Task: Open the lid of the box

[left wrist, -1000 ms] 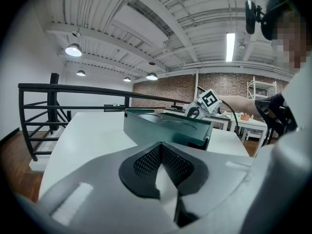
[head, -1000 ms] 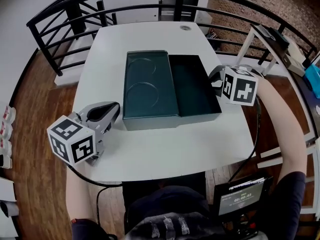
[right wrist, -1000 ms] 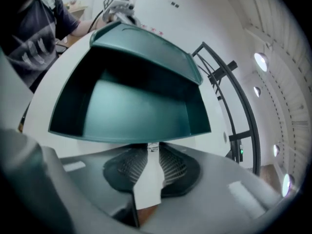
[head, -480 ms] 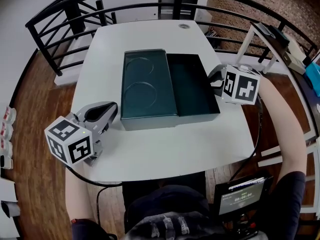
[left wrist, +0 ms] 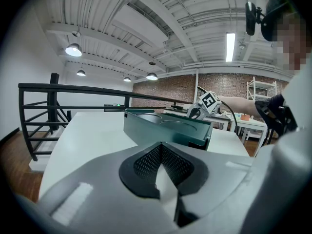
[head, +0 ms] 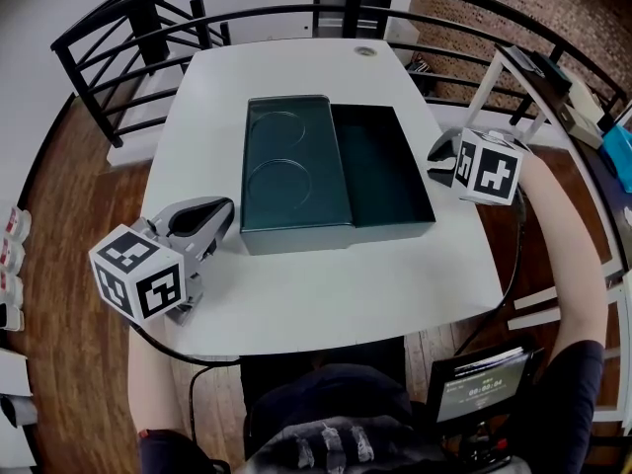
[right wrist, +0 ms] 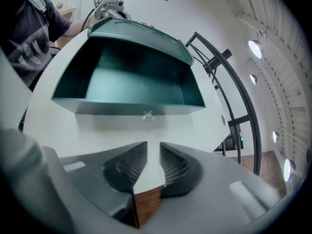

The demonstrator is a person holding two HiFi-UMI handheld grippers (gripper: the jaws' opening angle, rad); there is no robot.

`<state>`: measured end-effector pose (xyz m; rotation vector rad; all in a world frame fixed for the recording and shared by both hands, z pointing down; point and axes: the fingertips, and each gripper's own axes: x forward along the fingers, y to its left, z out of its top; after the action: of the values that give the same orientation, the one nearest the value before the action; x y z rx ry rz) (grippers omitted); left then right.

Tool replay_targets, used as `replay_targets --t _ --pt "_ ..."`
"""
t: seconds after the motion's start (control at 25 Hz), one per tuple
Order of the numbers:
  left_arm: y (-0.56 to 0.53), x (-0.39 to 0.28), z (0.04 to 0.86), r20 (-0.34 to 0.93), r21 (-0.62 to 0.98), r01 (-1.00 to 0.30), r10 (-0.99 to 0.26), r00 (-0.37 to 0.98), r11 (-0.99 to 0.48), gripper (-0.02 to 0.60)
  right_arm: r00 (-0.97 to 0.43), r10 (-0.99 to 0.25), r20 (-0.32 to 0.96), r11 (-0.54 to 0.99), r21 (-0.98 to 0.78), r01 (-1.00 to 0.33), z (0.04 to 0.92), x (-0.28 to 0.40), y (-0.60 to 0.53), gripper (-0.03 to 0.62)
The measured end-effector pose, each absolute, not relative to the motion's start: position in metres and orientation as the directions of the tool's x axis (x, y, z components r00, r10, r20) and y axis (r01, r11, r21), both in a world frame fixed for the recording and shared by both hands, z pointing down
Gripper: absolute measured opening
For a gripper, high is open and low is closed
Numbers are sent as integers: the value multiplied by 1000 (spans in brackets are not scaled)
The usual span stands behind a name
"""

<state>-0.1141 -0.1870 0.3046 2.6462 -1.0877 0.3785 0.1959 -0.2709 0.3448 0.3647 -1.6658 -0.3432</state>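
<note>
A dark green box (head: pixel 383 178) stands open in the middle of the white table (head: pixel 326 294). Its lid (head: pixel 291 166) lies flipped over to the left, its inside with two round recesses facing up. My right gripper (head: pixel 441 152) hovers just off the box's right wall, jaws slightly apart and empty. In the right gripper view it (right wrist: pixel 153 145) faces the small knob (right wrist: pixel 147 115) on the box wall (right wrist: pixel 131 106), a short gap away. The left gripper (head: pixel 219 215) rests near the lid's front left corner; in its own view it (left wrist: pixel 161 147) is shut, with the lid (left wrist: pixel 165 128) ahead.
A black railing (head: pixel 148 28) curves round the table's far side. A round cable hole (head: pixel 366 52) sits at the table's far edge. A white rack (head: pixel 513 77) stands at the right. A small screen (head: pixel 484 388) is near the person's lap.
My right gripper has drawn back to the right, away from the box wall. The left gripper and the open lid have barely shifted.
</note>
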Motion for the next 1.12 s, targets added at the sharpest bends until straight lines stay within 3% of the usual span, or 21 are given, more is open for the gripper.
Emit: replay_targets --t 0.2,0.28,0.84,1.12 --pt "-189 -114 304 334 132 -711 -645 688 -690 17 -192 -489 851 872 482 -85 313 199 -258 79" --pt "-188 -114 303 333 132 -710 -644 689 -691 17 -240 -483 842 873 483 -60 295 181 -238 5" --pt "-185 -116 303 333 136 -714 -647 686 -687 17 -344 -115 932 982 160 105 293 101 -97 5" --pt "-186 -115 303 336 139 -713 -645 687 -687 17 -339 -39 940 981 100 166 322 89 -76 5"
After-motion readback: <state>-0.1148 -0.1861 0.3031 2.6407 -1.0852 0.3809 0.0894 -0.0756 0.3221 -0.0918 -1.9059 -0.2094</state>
